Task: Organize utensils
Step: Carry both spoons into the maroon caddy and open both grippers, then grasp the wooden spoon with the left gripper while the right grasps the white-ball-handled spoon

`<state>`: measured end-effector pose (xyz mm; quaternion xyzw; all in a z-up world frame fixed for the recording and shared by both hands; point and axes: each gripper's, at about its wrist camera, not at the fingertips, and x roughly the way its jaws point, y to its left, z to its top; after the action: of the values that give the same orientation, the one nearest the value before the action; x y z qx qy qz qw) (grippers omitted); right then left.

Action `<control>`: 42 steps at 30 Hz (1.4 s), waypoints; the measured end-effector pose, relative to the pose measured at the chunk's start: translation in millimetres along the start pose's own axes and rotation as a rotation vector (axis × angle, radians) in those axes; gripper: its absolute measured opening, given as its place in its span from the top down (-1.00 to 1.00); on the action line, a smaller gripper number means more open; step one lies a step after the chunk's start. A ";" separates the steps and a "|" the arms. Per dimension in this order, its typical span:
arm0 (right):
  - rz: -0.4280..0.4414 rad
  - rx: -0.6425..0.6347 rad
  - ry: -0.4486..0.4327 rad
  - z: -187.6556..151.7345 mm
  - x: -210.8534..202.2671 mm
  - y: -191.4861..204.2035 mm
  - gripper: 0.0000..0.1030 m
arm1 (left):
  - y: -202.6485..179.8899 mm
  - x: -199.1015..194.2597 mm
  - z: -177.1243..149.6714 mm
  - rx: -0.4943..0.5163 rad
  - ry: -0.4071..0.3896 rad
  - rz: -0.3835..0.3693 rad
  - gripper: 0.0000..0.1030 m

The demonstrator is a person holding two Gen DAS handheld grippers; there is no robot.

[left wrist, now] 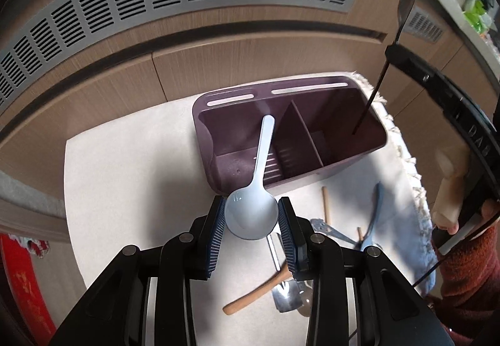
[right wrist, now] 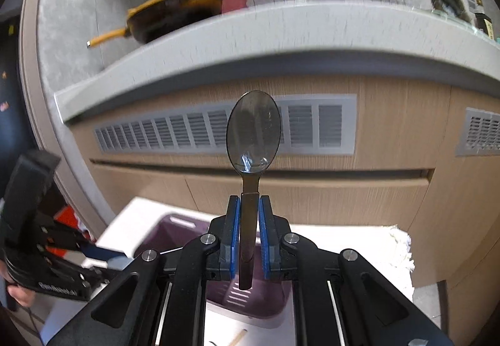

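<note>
Now both grippers carry a spoon over the purple caddy (left wrist: pixel 281 139), which stands on a white mat (left wrist: pixel 125 189) before the wooden cabinet (left wrist: pixel 218 64).

The left gripper (left wrist: pixel 251 218) is clamped on the bowl of a pale blue spoon (left wrist: pixel 253 211), and the handle points down into the left compartment. I think this grip is weak: the bowl is round and smooth, so it could turn or slip between the pads, and the spoon would fall outside or lie across the divider (left wrist: pixel 306 136).

The right gripper (right wrist: pixel 249 233) is closed on the handle of a dark spoon (right wrist: pixel 253 133), bowl up. In the left view its lower end hangs in the right compartment, close to the far wall. If the hand moves sideways before release, the handle may push the wall and tip or shift the light caddy.

The two grippers are also near each other above one small box, so they might collide.

More utensils (left wrist: pixel 328 230) lie on the mat beside the caddy, partly under the left gripper. A low pass could scatter them.
</note>
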<state>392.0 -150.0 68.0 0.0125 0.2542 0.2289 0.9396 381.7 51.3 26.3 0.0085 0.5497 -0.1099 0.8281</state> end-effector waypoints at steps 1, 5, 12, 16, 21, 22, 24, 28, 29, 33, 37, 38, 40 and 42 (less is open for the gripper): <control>0.000 -0.002 0.008 -3.7 4.0 -1.1 0.79 | -1.0 0.7 1.8 -0.002 -0.007 0.003 0.31; 0.011 -0.009 0.077 -11.6 22.5 -4.6 0.76 | -4.5 4.0 16.6 -0.026 -0.092 -0.071 0.31; 0.003 -0.006 0.072 -21.7 -0.1 -12.9 0.69 | 9.1 -7.0 21.8 -0.112 -0.338 -0.160 0.30; -0.072 -0.039 0.063 -32.4 -32.6 -13.6 0.22 | 9.5 -33.2 -6.4 -0.115 -0.465 -0.111 0.30; -0.105 -0.016 0.149 -71.0 -57.5 -15.6 0.12 | 11.5 -44.1 -61.6 -0.157 -0.503 -0.074 0.30; -0.094 -0.005 0.174 -79.2 -59.4 -15.8 0.12 | 11.6 -41.5 -71.1 -0.166 -0.495 -0.076 0.30; -0.072 0.015 0.250 -101.9 -61.3 -15.2 0.12 | 12.8 -33.5 -92.3 -0.185 -0.465 -0.077 0.30; -0.078 0.076 0.349 -138.4 -59.1 -19.4 0.12 | 11.9 -15.9 -128.6 -0.203 -0.414 -0.071 0.30; -0.082 0.103 0.369 -145.9 -56.4 -21.9 0.12 | 9.6 -11.9 -136.7 -0.202 -0.407 -0.060 0.30; -0.097 0.236 0.443 -163.5 -35.2 -35.3 0.12 | 5.7 9.2 -155.4 -0.199 -0.342 -0.076 0.30; -0.101 0.337 0.486 -170.1 -12.8 -44.1 0.12 | 16.1 21.7 -161.7 -0.225 -0.293 -0.149 0.30; -0.110 0.339 0.479 -168.8 -9.4 -42.5 0.12 | 18.4 23.8 -161.6 -0.226 -0.290 -0.150 0.30; -0.114 0.314 0.469 -164.4 -3.0 -34.0 0.12 | 23.6 28.1 -160.2 -0.236 -0.287 -0.165 0.30; -0.073 0.271 0.483 -162.1 8.4 -21.8 0.12 | 31.7 35.7 -158.1 -0.268 -0.265 -0.203 0.30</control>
<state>329.3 -180.9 -80.1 0.0739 0.4993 0.1551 0.8492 257.4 97.4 -72.2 -0.1716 0.4436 -0.1190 0.8716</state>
